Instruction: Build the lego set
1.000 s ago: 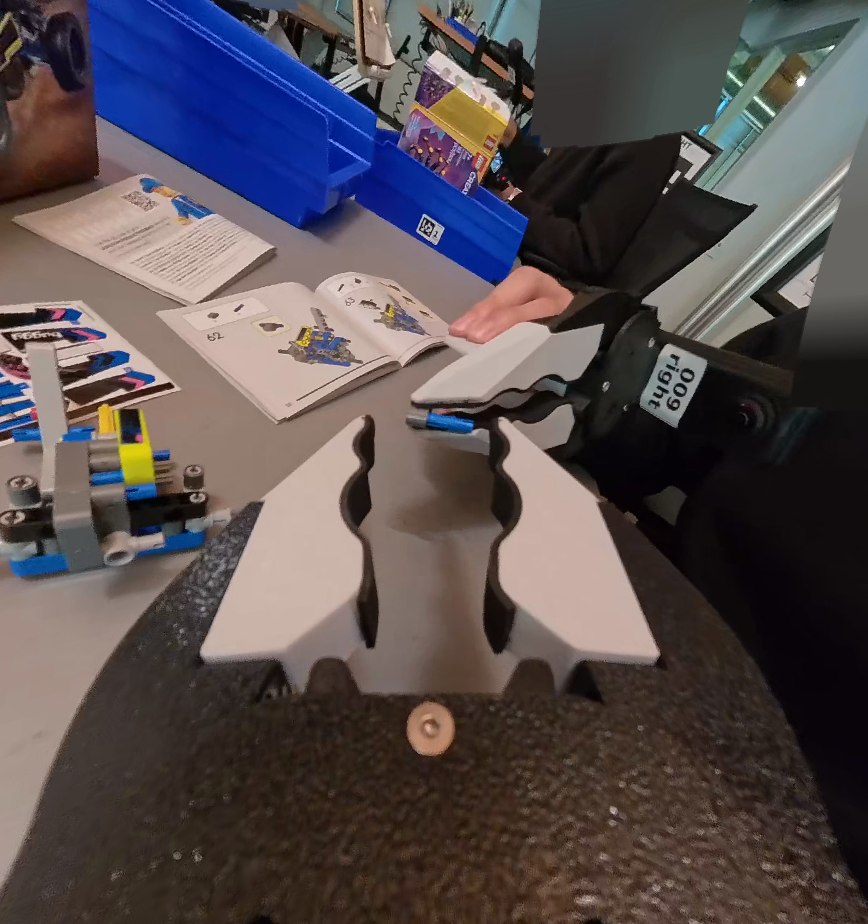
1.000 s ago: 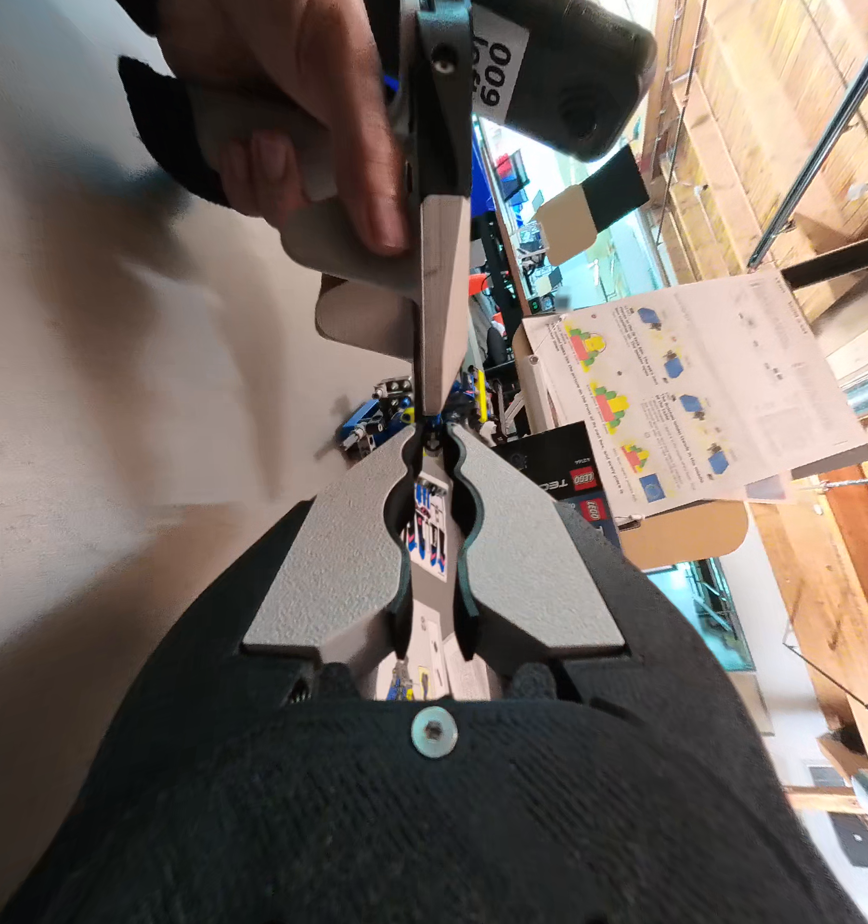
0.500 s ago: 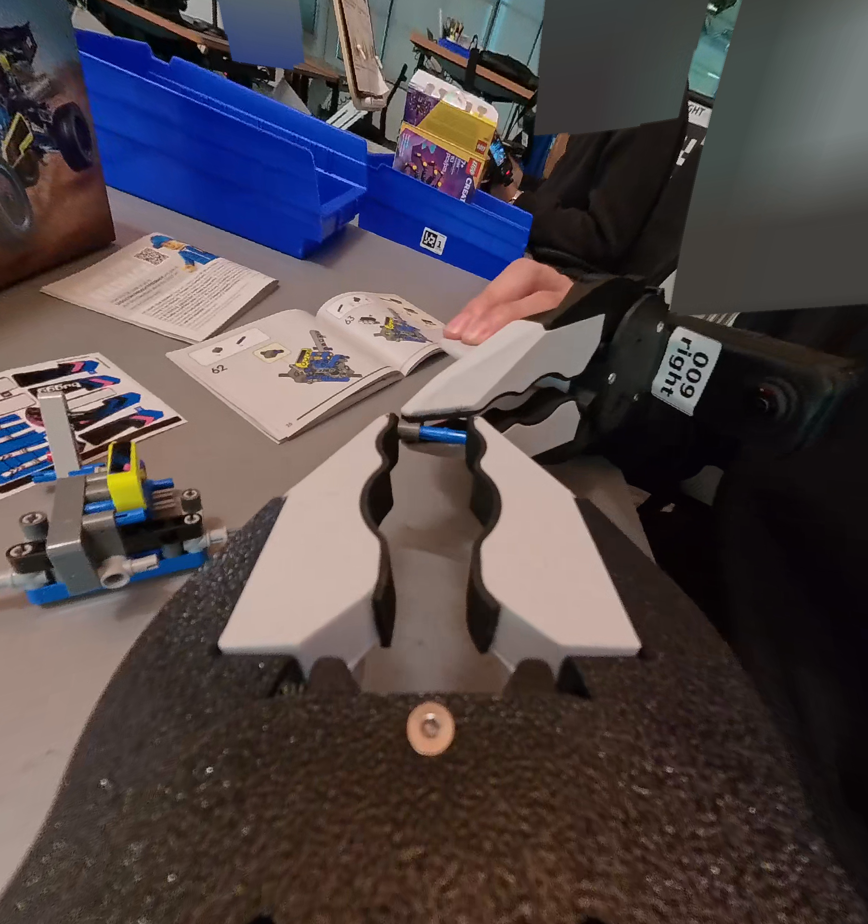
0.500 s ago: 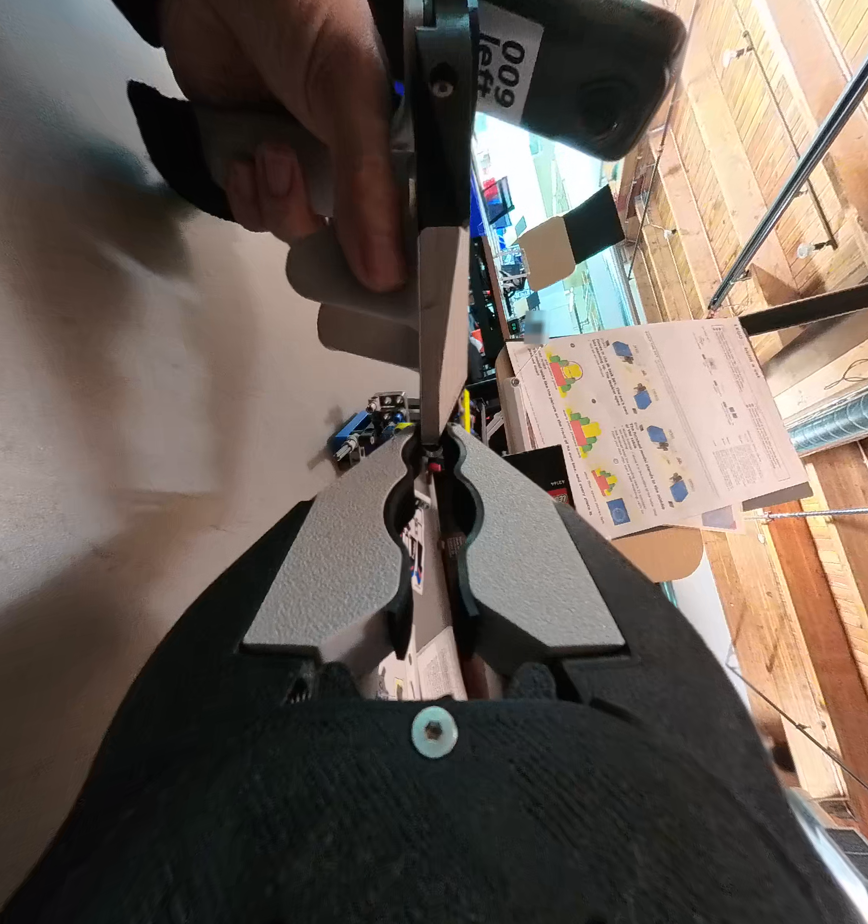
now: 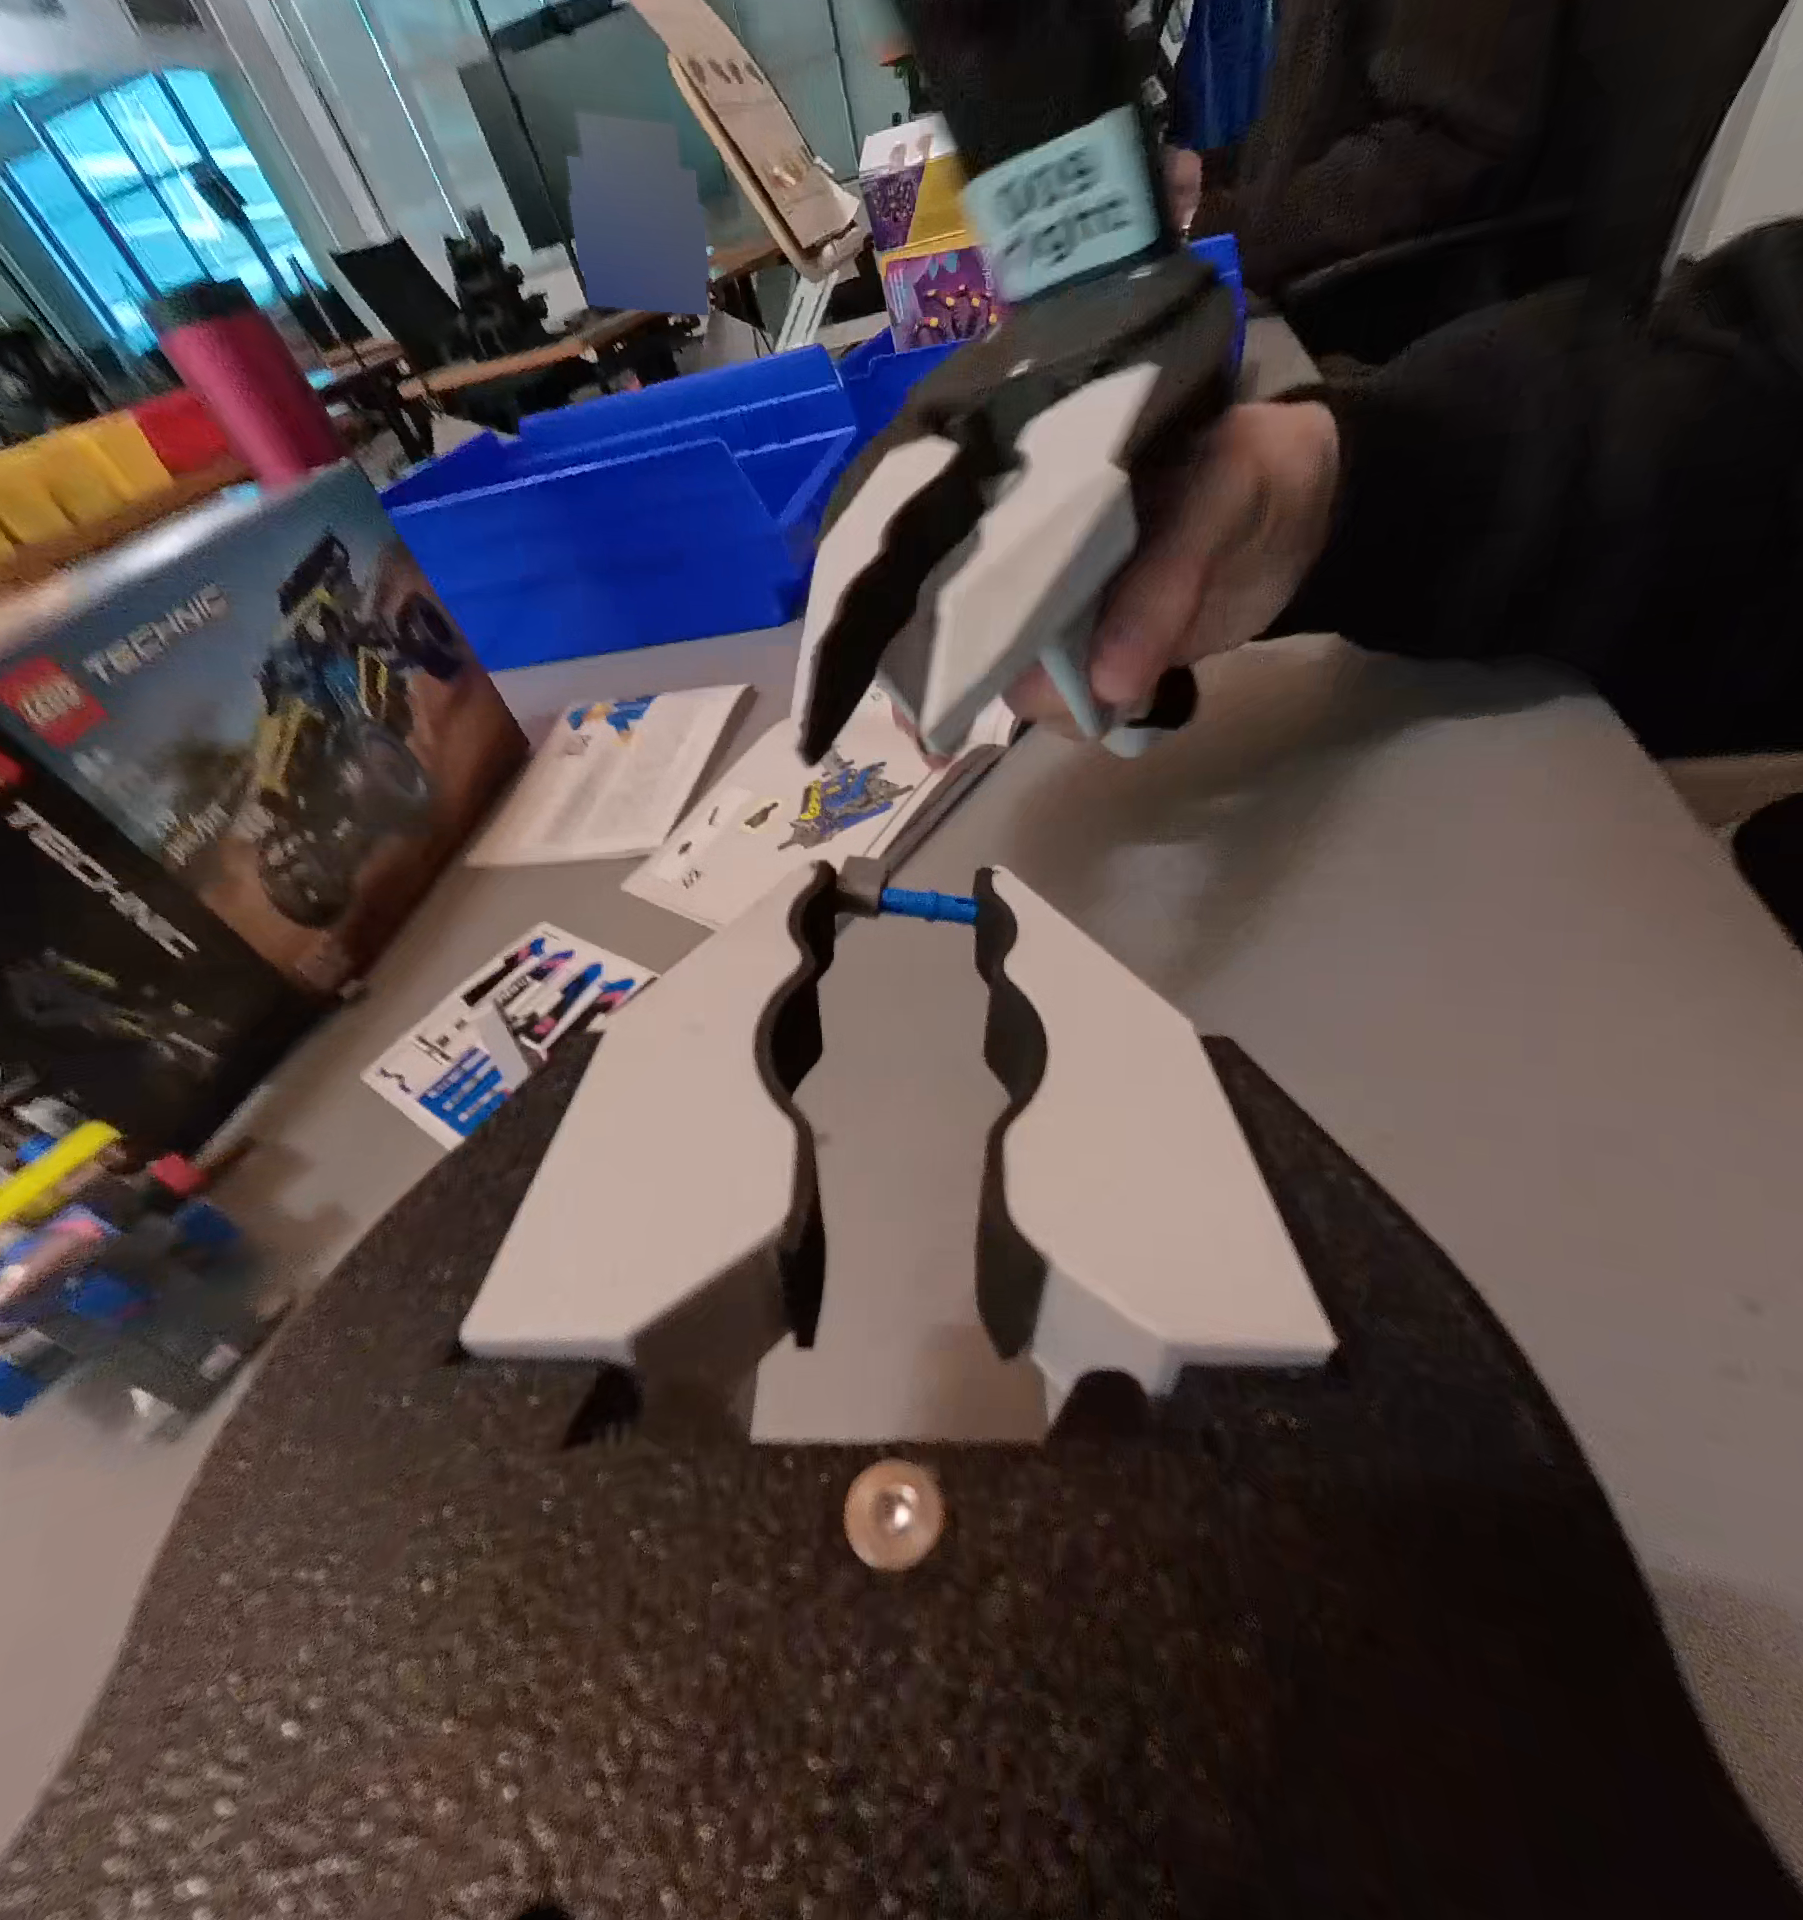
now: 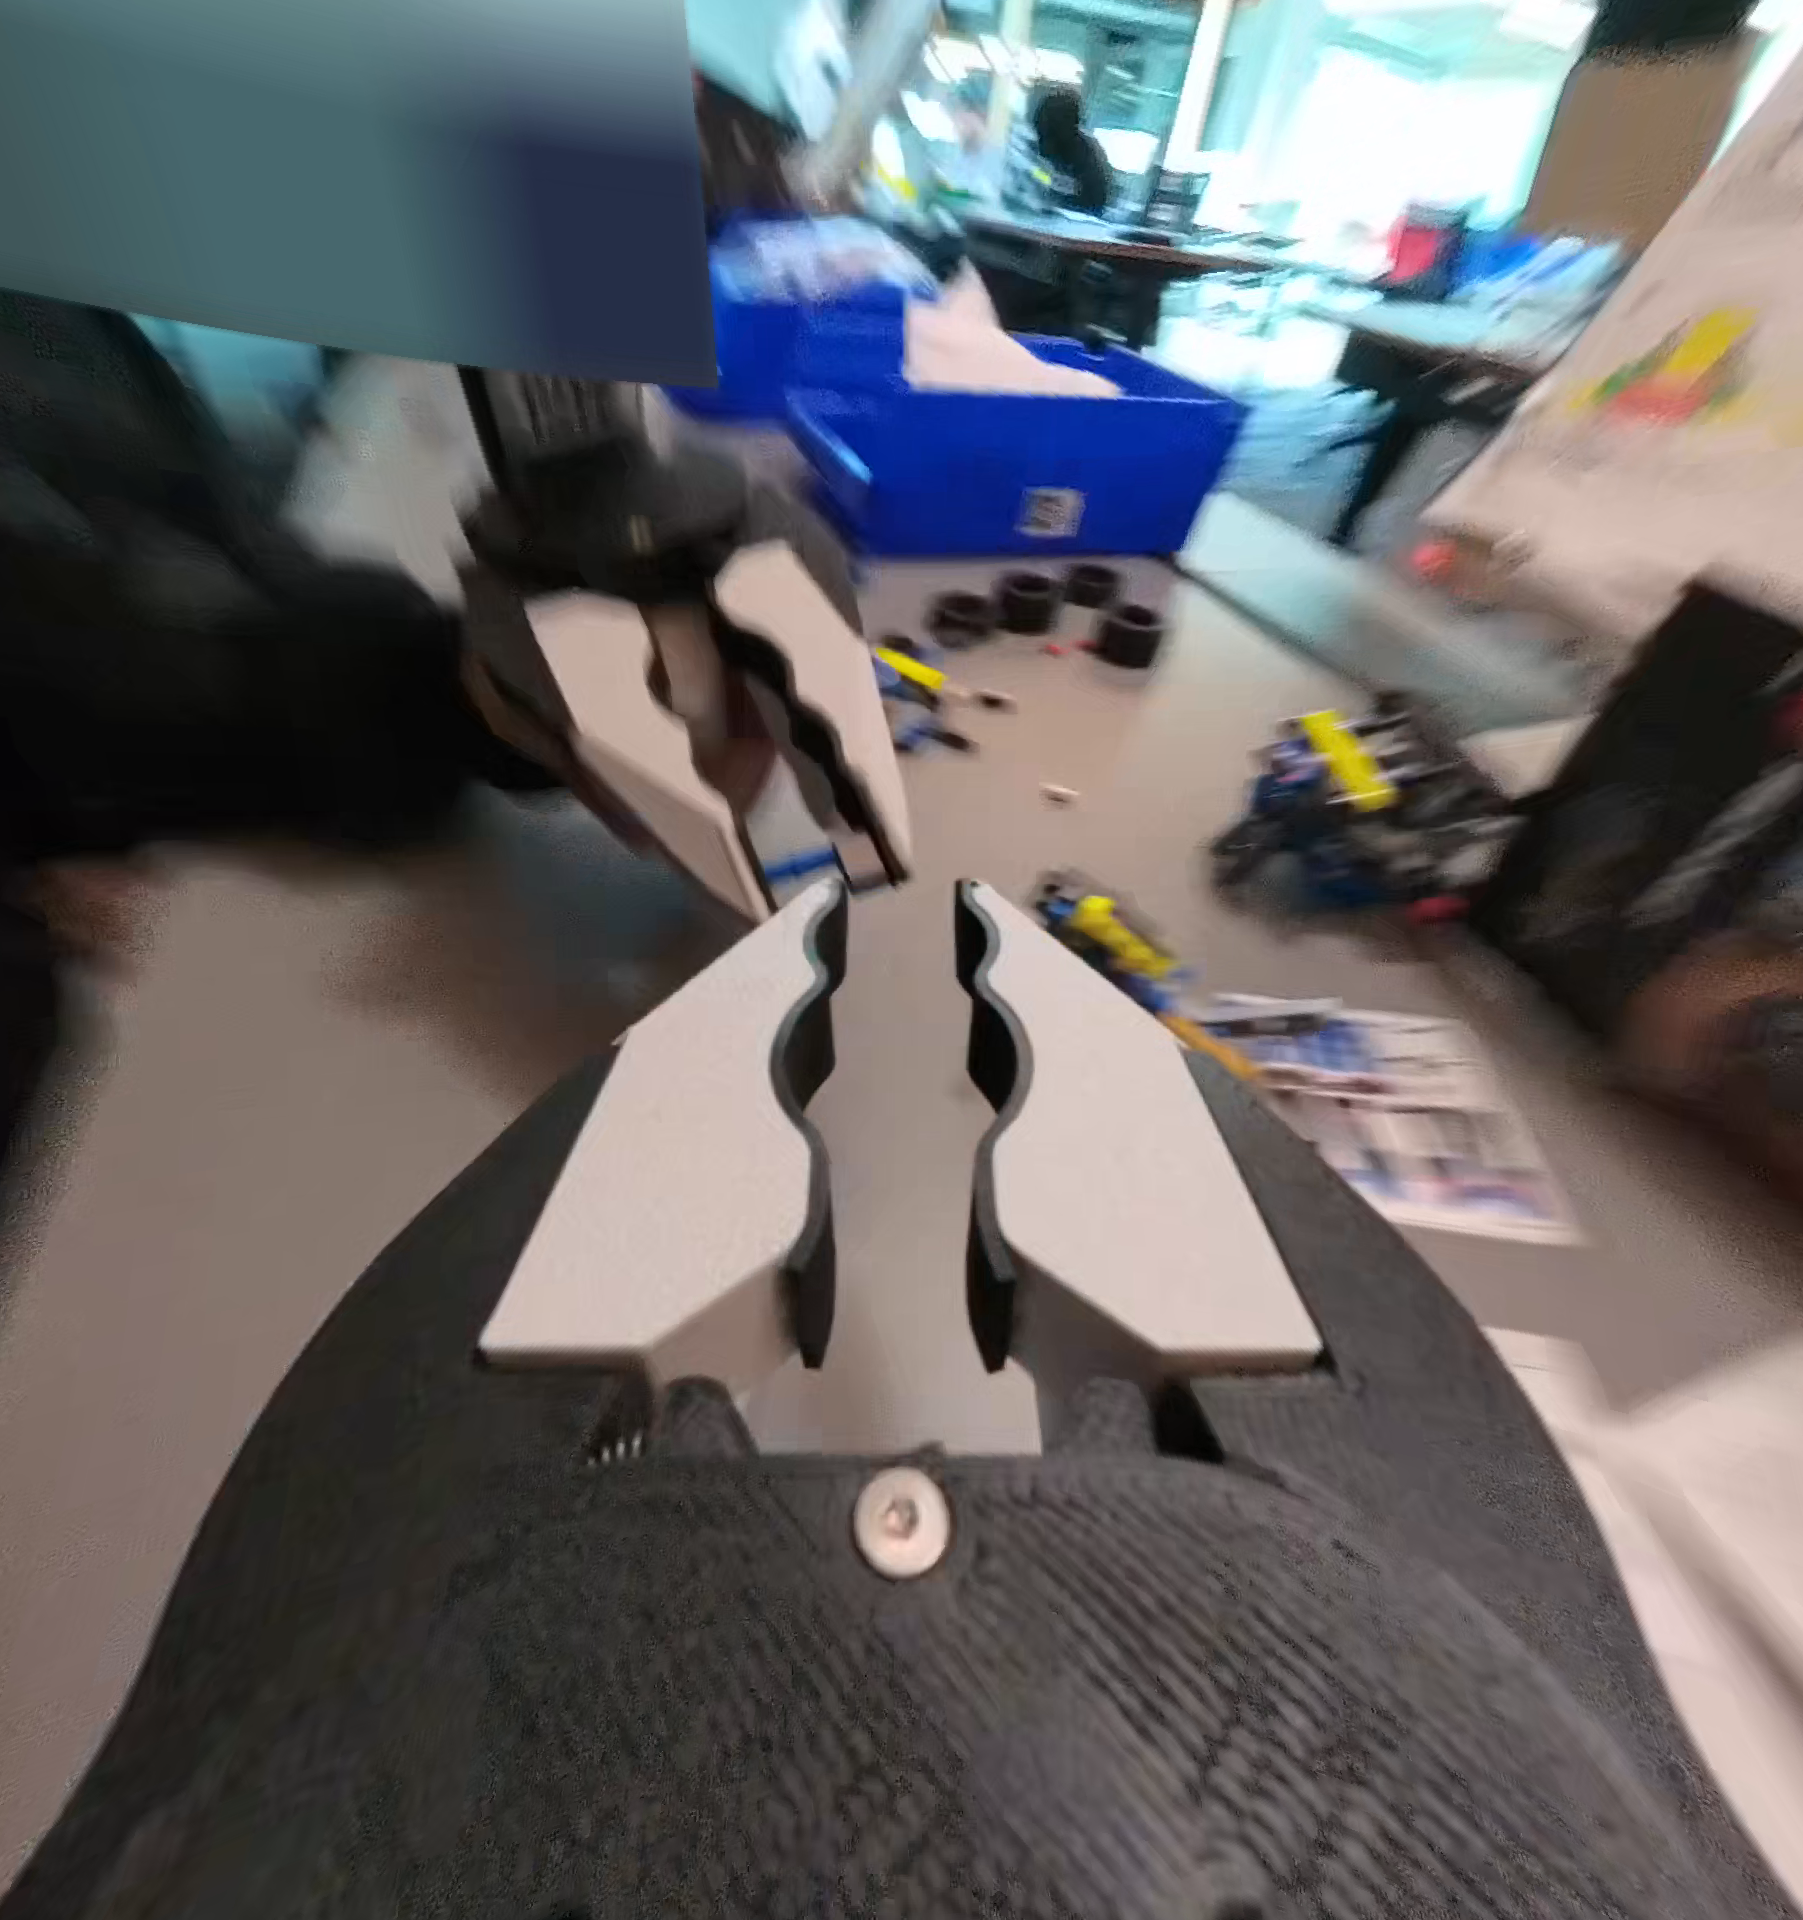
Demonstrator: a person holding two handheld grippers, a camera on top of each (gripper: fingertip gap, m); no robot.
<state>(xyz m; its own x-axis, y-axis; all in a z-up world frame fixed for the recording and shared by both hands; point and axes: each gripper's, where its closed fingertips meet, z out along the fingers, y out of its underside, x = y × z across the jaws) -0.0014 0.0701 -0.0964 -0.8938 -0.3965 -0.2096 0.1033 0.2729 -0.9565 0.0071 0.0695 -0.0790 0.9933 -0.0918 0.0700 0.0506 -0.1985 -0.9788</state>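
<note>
Left wrist view: blue pin (image 5: 926, 903) clamped crosswise between left gripper (image 5: 907, 894) tips; right gripper (image 6: 899, 894) spread, empty.

Writing stands on the set box (image 5: 201, 707), a pale label (image 5: 1063, 208) and a blue bin's sticker (image 6: 1051, 511).

The right wrist view is smeared by motion: the loose pieces (image 6: 1333, 790) on the table (image 6: 253, 1039) cannot be told apart. In the left wrist view, the box (image 5: 201, 727) is cut off at the left edge, and the pieces (image 5: 55, 1247) beside it are blurred.
</note>
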